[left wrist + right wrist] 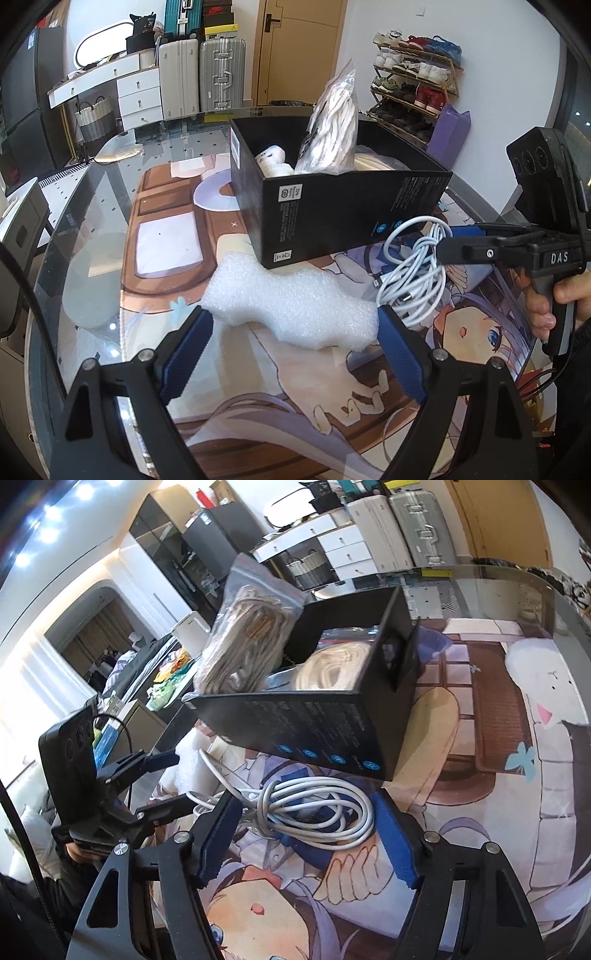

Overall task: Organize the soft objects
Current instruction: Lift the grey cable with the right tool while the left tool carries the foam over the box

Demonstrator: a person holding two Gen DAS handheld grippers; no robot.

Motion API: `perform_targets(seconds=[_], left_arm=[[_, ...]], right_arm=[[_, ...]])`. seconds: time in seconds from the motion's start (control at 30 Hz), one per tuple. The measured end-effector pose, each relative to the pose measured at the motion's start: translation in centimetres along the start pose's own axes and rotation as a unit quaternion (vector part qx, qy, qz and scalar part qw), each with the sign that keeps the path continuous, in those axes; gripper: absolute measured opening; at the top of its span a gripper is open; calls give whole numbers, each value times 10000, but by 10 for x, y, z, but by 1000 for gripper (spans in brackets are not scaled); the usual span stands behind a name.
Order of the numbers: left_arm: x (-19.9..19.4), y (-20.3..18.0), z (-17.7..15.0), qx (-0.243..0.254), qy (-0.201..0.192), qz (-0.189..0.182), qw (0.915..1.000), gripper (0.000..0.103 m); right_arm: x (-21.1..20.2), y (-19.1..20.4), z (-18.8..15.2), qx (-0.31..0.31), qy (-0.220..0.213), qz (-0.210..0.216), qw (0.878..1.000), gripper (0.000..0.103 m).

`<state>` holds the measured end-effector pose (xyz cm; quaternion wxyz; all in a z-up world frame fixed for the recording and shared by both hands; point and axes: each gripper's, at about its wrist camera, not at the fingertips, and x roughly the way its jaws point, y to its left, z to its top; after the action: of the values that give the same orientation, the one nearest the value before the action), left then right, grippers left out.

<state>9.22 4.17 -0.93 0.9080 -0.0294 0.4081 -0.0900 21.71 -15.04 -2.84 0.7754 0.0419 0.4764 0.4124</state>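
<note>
Glass table [92,206]: foam [291,306] between open tongs [295,325]

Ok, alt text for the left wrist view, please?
The open left gripper straddles a white foam piece lying on the printed mat, before a black box holding bagged rope. The right gripper reaches a coiled white cable.

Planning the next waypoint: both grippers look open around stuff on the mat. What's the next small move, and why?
Probably close the left gripper on the white foam piece: its pads already flank the foam's near end, jaws open. The right gripper likewise straddles the coiled white cable, still unclamped. Both items lie outside the black box, which already holds bagged rope.
</note>
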Motion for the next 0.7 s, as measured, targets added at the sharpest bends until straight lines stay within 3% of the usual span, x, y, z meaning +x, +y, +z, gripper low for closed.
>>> perform_targets(seconds=[0.7], left_arm=[[-30, -5, 10, 28, -472, -76, 9989, 89]], right_arm=[[-49, 10, 6, -323, -792, 193, 9962, 72]])
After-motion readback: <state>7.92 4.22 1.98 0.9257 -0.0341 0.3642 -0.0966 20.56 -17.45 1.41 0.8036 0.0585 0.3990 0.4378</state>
